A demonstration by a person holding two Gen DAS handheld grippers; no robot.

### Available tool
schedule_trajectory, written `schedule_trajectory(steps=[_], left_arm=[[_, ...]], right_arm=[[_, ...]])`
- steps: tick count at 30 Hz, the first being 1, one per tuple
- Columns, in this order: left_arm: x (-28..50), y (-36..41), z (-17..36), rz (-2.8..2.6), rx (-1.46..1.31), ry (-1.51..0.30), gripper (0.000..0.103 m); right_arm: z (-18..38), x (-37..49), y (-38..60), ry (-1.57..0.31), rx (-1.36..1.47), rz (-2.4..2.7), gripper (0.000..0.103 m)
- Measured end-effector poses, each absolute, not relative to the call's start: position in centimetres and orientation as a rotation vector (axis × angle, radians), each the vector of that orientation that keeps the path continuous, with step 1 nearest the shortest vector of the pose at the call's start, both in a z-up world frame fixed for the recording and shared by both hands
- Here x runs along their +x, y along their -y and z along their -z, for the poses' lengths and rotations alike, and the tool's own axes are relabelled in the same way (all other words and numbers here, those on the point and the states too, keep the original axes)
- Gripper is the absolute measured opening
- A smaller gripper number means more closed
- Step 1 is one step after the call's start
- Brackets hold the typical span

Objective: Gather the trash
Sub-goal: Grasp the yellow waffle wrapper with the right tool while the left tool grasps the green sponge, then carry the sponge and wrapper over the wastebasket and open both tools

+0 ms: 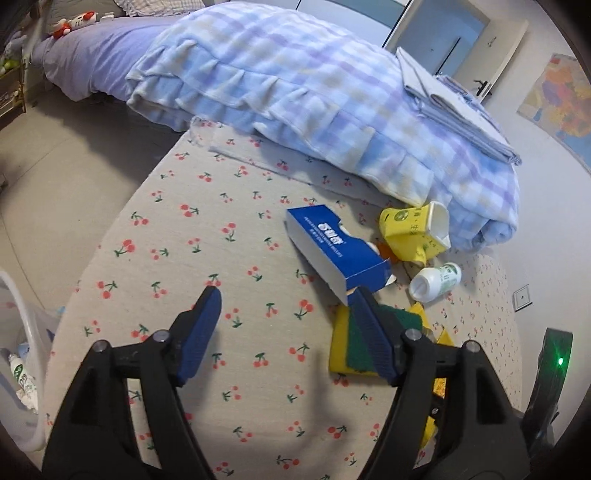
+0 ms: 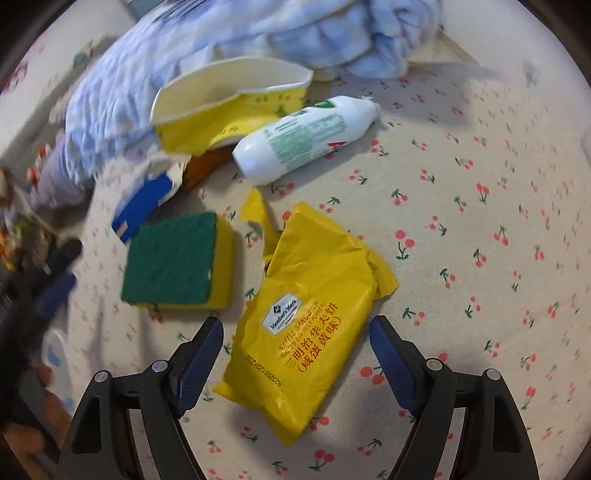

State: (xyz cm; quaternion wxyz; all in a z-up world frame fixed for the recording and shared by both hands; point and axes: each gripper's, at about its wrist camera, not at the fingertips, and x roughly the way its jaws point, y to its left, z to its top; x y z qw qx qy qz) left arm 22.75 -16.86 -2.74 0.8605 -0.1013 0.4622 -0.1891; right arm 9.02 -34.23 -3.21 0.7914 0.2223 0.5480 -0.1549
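Note:
Trash lies on a cherry-print bed sheet (image 1: 207, 229). A blue carton (image 1: 336, 247) lies ahead of my open left gripper (image 1: 286, 295), beside a crushed yellow paper cup (image 1: 413, 229), a white bottle (image 1: 436, 282) and a green-and-yellow sponge (image 1: 354, 343). My right gripper (image 2: 297, 325) is open, its fingers on either side of a yellow snack wrapper (image 2: 306, 317). The right wrist view also shows the sponge (image 2: 177, 258), the bottle (image 2: 303, 136), the cup (image 2: 229, 110) and the carton (image 2: 147, 199).
A folded checked blue blanket (image 1: 295, 85) lies behind the trash, with folded cloth (image 1: 454, 110) on it. A clear plastic bin (image 1: 18, 354) with items inside stands on the floor at the left. Soft toys (image 1: 74, 22) sit at the far end of the bed.

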Motion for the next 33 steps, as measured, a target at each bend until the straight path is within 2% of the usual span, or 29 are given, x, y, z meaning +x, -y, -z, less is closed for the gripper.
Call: schedule_trajectory(steps=[2, 3, 4, 6, 8, 9, 11, 12, 15, 19, 22, 25, 33], left_arm=[[22.5, 17.3, 2.9, 0.414, -0.209, -0.990, 0.075], [22.3, 17.7, 3.0, 0.426, -0.203, -1.000, 0.076], [22.1, 18.1, 3.1, 0.439, -0.194, -1.006, 0.076], [21.4, 19.6, 3.3, 0.483, -0.159, -1.017, 0.076], [20.8, 20.9, 3.3, 0.519, -0.126, -1.019, 0.076], [20.4, 21.8, 3.5, 0.547, -0.107, -1.023, 0.076], [19.9, 23.0, 3.9, 0.577, -0.068, -1.036, 0.062], [19.8, 23.5, 4.3, 0.583, -0.041, -1.050, 0.047], [19.0, 24.1, 4.5, 0.579, -0.003, -1.016, 0.042], [18.6, 23.7, 4.0, 0.556, -0.003, -1.001, 0.020], [18.2, 22.9, 3.2, 0.566, -0.038, -1.001, 0.013], [17.2, 22.5, 2.2, 0.577, -0.027, -0.980, 0.011], [15.2, 19.0, -0.5, 0.568, -0.048, -0.929, 0.011]], right_arm=[[3.4, 9.1, 33.1, -1.200, 0.377, 0.337, 0.079], [3.4, 9.1, 32.9, -1.207, 0.341, 0.345, 0.068], [3.3, 9.0, 32.7, -1.213, 0.308, 0.359, 0.062], [3.0, 8.6, 33.2, -1.209, 0.303, 0.343, 0.036], [2.7, 8.0, 34.2, -1.210, 0.345, 0.325, 0.022], [2.6, 7.4, 34.9, -1.207, 0.370, 0.319, 0.020], [2.4, 6.4, 36.1, -1.201, 0.409, 0.317, 0.019], [2.3, 6.2, 36.4, -1.196, 0.417, 0.318, 0.018], [1.7, 4.8, 37.6, -1.176, 0.435, 0.319, 0.017], [0.7, 3.9, 38.4, -1.147, 0.464, 0.314, 0.016], [-0.2, 3.2, 38.9, -1.122, 0.492, 0.308, 0.016], [-1.1, 2.8, 38.9, -1.096, 0.521, 0.293, 0.016], [-3.3, 2.4, 37.0, -1.052, 0.538, 0.243, 0.016]])
